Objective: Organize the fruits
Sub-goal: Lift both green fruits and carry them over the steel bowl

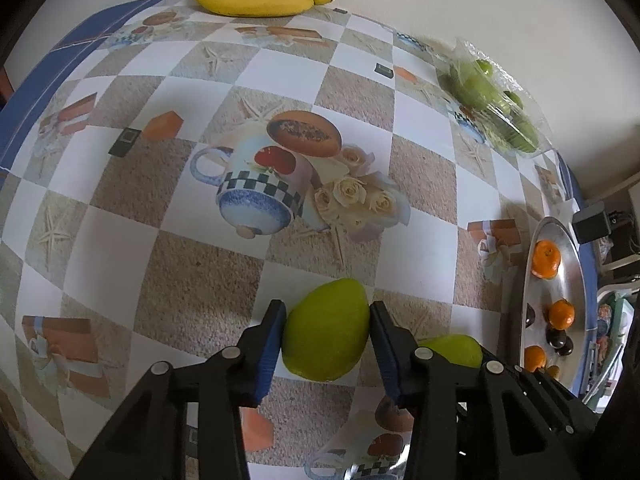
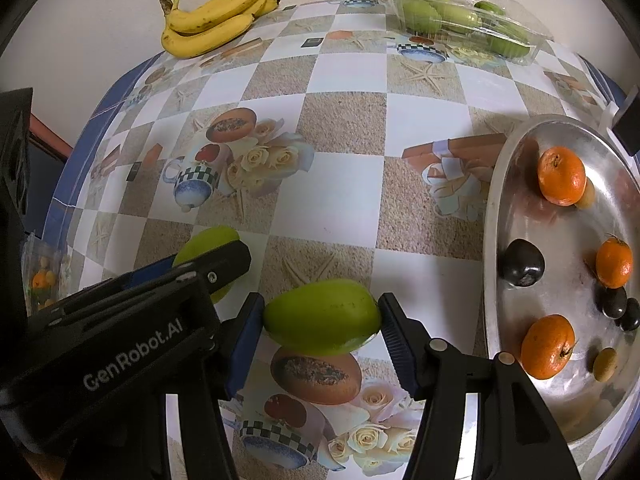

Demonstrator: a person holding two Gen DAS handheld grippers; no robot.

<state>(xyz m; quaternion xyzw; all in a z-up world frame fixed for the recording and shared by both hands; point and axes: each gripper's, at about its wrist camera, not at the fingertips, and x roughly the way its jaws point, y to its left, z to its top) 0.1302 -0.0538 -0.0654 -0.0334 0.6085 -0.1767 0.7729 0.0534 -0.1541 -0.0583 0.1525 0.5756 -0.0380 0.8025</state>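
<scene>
Left gripper [image 1: 328,334] fingers clamp green fruit [image 1: 326,330] – right gripper [image 2: 322,326] likely grips second green fruit [image 2: 322,324].

You can read just one piece of lettering: "GenRobot.AI", printed in pale grey on the black body of the left gripper [image 2: 208,268], seen from the right wrist camera where that body slants across the lower left of the view. The word runs along the flat side panel, tilted upward to the right. The patterned tablecloth [image 2: 340,152] carries pictures only, no words, and nothing legible shows in the left wrist view.
</scene>
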